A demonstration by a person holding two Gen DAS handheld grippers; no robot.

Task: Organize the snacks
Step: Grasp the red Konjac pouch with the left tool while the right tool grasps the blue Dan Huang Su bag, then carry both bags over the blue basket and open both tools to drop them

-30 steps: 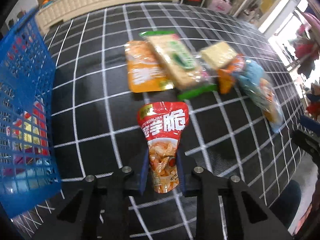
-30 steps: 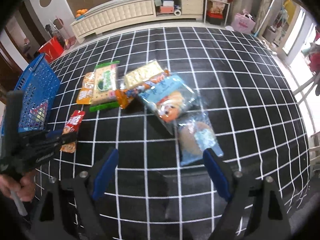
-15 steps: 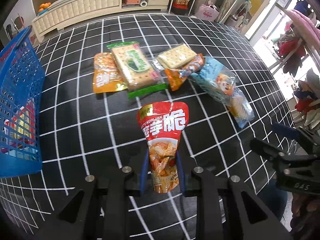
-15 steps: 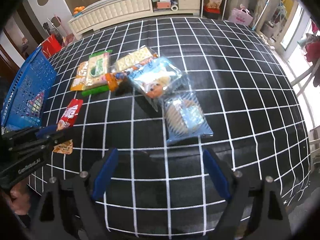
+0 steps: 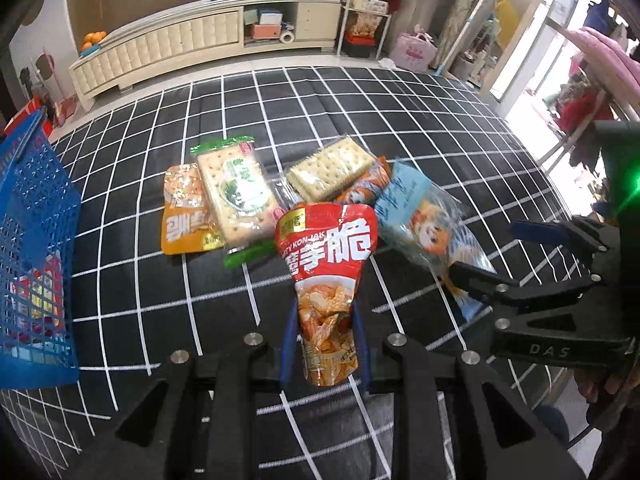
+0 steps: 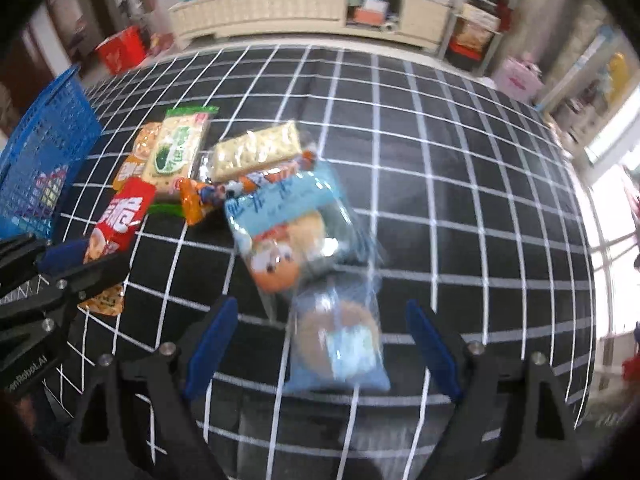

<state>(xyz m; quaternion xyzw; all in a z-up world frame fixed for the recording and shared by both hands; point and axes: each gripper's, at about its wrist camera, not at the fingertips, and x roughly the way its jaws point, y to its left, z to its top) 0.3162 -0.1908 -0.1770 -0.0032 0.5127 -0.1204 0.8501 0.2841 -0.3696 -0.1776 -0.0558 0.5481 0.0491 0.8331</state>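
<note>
On the black checked cloth (image 5: 400,92), snacks lie in a loose cluster mid-table. Blue basket (image 5: 36,216) at the left edge, some packets already inside. Blue bun bag (image 6: 288,224) largest of the heap, a smaller blue bag (image 6: 340,344) touching its near end, directly in front of the right gripper (image 6: 320,344); that tool's jaws stand wide apart, nothing between the pads. Green cracker pack (image 5: 236,196) overlaps an orange pouch (image 5: 186,216); clear cracker sleeve (image 5: 330,166) rests partly on an orange wrapper (image 6: 208,196). Left gripper (image 5: 324,344) clamped on the lower end of a red pouch (image 5: 330,264), held above the cloth, its top blocking part of the cluster. Cabinet (image 5: 192,40) along the far wall.
</note>
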